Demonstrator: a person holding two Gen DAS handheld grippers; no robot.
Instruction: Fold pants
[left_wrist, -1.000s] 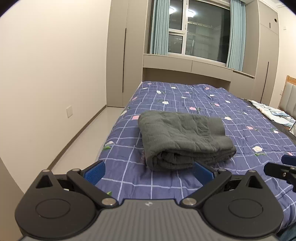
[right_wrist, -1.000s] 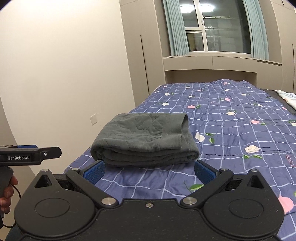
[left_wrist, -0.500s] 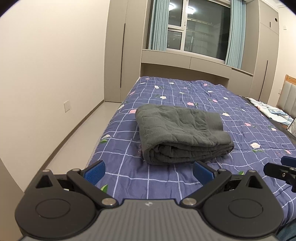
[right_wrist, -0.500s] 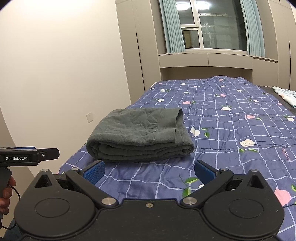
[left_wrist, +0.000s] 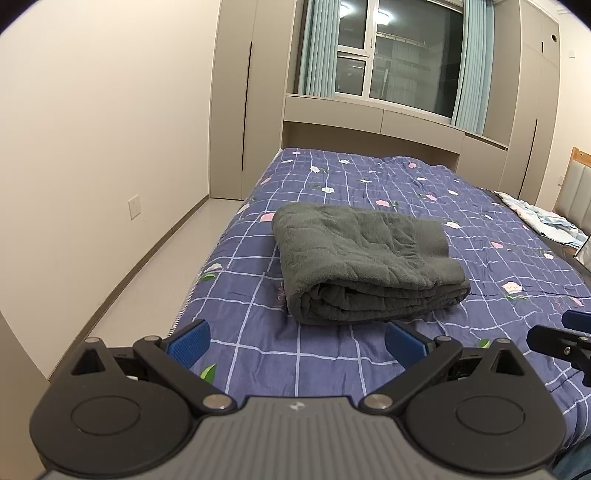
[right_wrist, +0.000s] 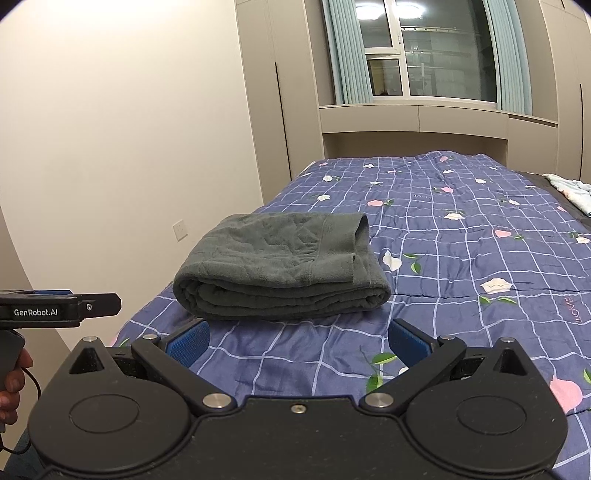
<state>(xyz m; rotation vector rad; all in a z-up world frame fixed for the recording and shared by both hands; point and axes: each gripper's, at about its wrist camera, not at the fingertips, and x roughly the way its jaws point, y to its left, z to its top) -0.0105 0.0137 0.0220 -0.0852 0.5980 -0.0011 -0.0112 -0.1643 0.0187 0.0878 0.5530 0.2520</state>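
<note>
The dark grey pants (left_wrist: 364, 258) lie folded in a thick bundle on the purple checked bedspread (left_wrist: 480, 206) near the bed's left edge; they also show in the right wrist view (right_wrist: 284, 266). My left gripper (left_wrist: 295, 341) is open and empty, held back from the bundle above the bedspread. My right gripper (right_wrist: 297, 341) is open and empty, also short of the bundle. The left gripper's side shows at the left of the right wrist view (right_wrist: 55, 310), and the right gripper's tip shows at the right of the left wrist view (left_wrist: 561, 336).
The floor (left_wrist: 159, 280) runs along the bed's left side beside a cream wall. Wardrobes and a window with curtains (left_wrist: 399, 62) stand behind the bed. A light patterned cloth (left_wrist: 543, 221) lies at the far right near the headboard (left_wrist: 576, 192).
Both grippers have drawn back a little from the folded pants and stay open. The bundle has not moved on the bed.
</note>
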